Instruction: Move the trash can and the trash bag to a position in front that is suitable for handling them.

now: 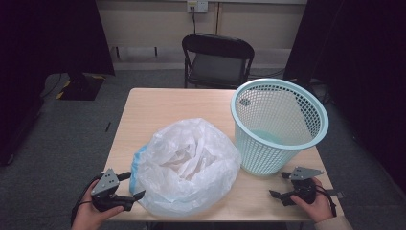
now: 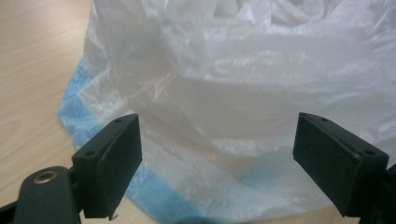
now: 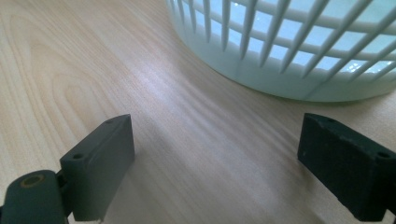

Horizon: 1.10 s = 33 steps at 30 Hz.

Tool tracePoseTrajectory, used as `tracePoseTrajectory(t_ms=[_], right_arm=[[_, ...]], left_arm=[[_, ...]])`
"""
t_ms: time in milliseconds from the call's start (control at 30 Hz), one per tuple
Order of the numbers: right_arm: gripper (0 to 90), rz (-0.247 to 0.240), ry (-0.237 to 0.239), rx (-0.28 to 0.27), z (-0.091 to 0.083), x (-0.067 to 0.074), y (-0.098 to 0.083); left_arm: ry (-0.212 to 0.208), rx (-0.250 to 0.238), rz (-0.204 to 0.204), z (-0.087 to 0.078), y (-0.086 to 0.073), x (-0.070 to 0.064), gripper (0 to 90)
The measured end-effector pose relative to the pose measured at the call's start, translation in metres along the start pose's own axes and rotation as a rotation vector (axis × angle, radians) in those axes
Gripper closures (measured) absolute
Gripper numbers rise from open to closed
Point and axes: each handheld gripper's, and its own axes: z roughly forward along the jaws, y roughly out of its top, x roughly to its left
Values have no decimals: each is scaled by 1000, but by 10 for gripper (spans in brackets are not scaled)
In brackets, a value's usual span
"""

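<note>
Bag: a white plastic bag with a blue edge sits puffed up on the near half of the wooden table, its mouth facing up, just left of the basket.
Basket: a pale blue mesh basket stands upright at the table's right side, nothing lining it yet; it touches or nearly touches the bag.
Left gripper: the left gripper is at the bag's lower left corner, jaws spread wide, with the plastic bulging just ahead of them in the left gripper view; the pads are not pressing on it.
Right gripper: the right gripper rests low near the basket's foot, jaws spread and nothing between them, bare wood ahead.
Step in hand, as I judge it: taking hold of the bag's rim to line the basket.
Doing it well: go for the blue edge rather than the billowed middle, pinch a single layer, and bring the right gripper to the opposite rim so the mouth stays open.
Watch for: thin film slipping out, or the light basket tipping if the bag drags on it.
</note>
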Motion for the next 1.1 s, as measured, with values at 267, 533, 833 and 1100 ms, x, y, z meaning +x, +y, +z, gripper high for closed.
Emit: tracePoseTrajectory(t_ms=[267, 533, 833, 1100], right_arm=[[99, 0, -2, -1, 1, 0, 0], [99, 1, -2, 0, 1, 0, 0], [99, 3, -3, 0, 1, 0, 1], [99, 2, -4, 0, 1, 0, 1]], left_arm=[[-48, 15, 16, 16, 1, 7, 150], [-2, 120, 80, 7, -15, 16, 155], [-35, 217, 106, 45, -17, 25, 153], [-40, 209, 45, 50, -18, 25, 142]])
